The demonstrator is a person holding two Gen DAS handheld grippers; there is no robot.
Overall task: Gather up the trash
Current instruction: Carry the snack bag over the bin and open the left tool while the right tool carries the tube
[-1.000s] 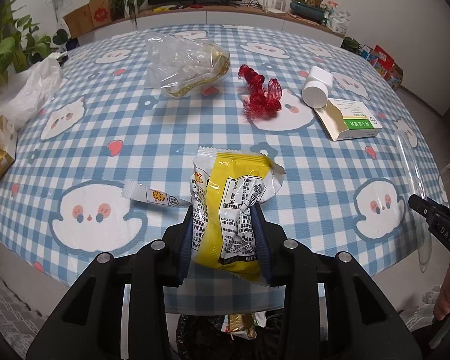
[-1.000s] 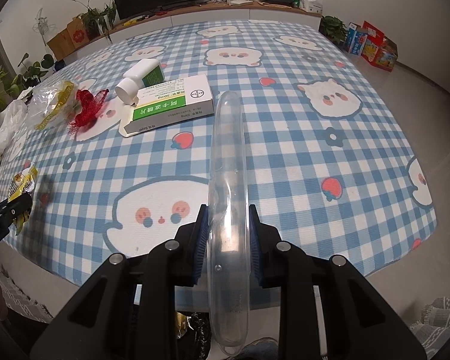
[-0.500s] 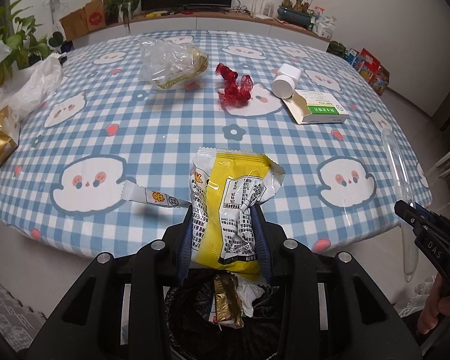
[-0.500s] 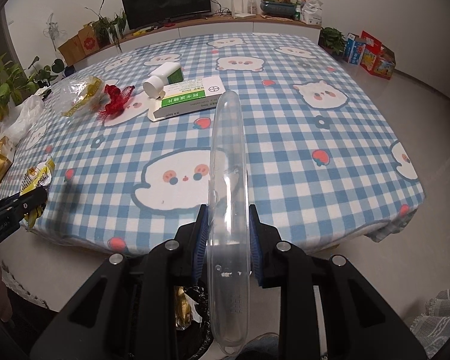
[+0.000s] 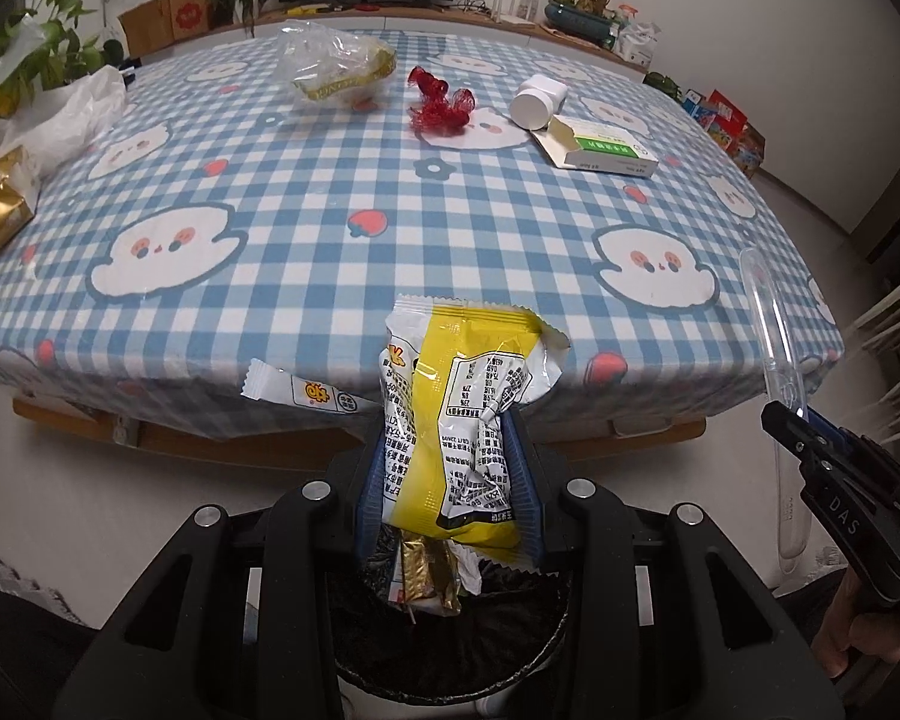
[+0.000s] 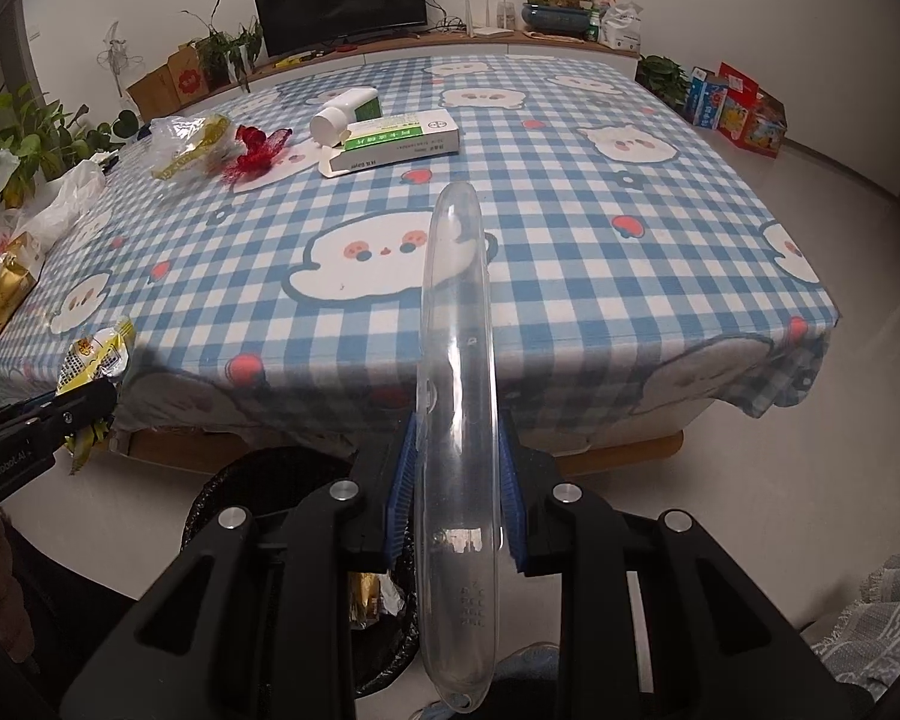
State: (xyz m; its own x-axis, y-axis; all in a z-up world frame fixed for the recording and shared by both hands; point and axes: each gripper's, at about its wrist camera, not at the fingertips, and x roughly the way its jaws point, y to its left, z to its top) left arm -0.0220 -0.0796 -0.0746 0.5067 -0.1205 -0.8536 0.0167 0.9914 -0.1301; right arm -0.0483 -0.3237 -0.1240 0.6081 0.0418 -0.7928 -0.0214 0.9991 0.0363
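"DAS" on right hand-held gripper (image 5: 795, 417), "GenRobot.AI" on left hand-held gripper (image 6: 84, 402), snack wrapper (image 5: 468, 420) print illegible

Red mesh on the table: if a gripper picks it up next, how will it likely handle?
The red mesh sits crumpled in loose folds, so it will probably be floppy and squash between the fingers. Its open netting suggests it weighs little. It lies beside the white bottle and the clear bag, apart from both, so a pick should not drag them.

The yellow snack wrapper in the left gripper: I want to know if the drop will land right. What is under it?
Under the yellow snack wrapper is the black-lined trash bin, with a gold wrapper already inside. The gripper covers most of the bin's contents.
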